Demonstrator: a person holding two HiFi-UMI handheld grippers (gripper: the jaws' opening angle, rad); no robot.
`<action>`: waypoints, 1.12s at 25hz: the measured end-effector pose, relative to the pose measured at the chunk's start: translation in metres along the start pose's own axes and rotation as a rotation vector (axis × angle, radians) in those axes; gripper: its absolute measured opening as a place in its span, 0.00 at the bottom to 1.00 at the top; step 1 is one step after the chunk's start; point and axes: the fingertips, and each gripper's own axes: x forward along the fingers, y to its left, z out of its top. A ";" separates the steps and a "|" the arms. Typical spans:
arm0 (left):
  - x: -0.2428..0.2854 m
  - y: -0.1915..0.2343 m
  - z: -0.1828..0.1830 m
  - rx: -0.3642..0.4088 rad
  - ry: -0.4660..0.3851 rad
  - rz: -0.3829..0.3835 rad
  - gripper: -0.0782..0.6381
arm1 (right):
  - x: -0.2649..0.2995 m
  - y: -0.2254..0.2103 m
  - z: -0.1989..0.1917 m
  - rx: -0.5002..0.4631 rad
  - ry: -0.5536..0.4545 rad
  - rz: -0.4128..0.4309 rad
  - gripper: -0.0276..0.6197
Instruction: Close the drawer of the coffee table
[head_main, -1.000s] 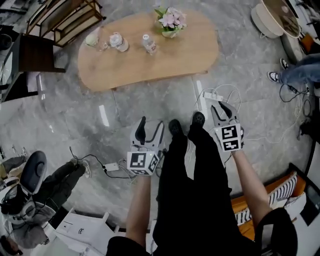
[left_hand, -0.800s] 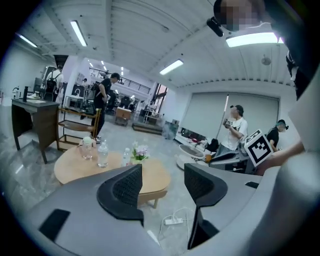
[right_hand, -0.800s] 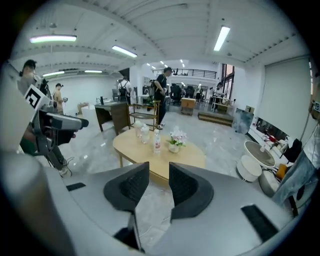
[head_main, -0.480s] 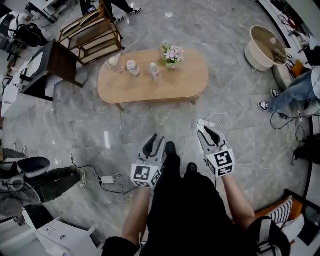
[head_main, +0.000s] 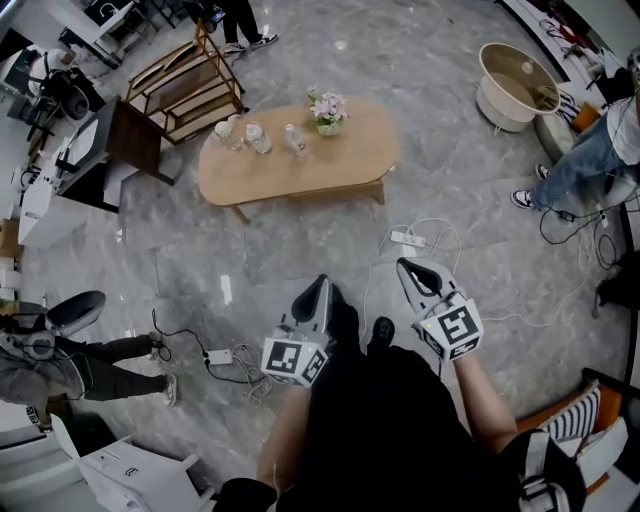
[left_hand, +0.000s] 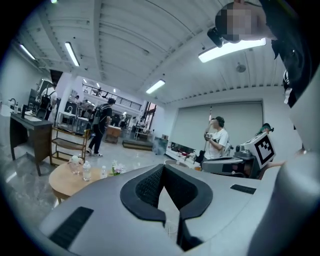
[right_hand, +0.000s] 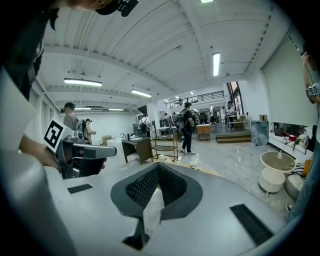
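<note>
I read the left gripper (head_main: 320, 288) as shut: its jaws have just closed, tips together, nothing between them. The right gripper (head_main: 410, 268) is the same, jaws just closed and empty. Both are held on the near side of the coffee table (head_main: 330, 170), well apart from it — left opposite its middle, right off its right end. I cannot make out the drawer. A flower pot (head_main: 326, 110) stands at the table's far edge.

Floor (head_main: 290, 240) is left open up to the table (head_main: 340, 170), crossed by a power strip (head_main: 407, 238) and cables (head_main: 440, 223) at right; the table's far edge is taken by bottles (head_main: 293, 141) and flowers (head_main: 327, 108).
</note>
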 end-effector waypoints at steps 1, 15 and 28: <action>-0.004 -0.007 0.003 0.006 -0.005 -0.001 0.13 | -0.008 0.003 0.001 -0.017 -0.010 0.014 0.06; -0.050 -0.026 0.019 0.047 -0.018 0.025 0.13 | -0.062 0.025 0.017 0.031 -0.088 0.026 0.06; -0.087 -0.021 0.009 0.030 -0.023 0.038 0.13 | -0.072 0.056 0.013 0.024 -0.056 0.005 0.06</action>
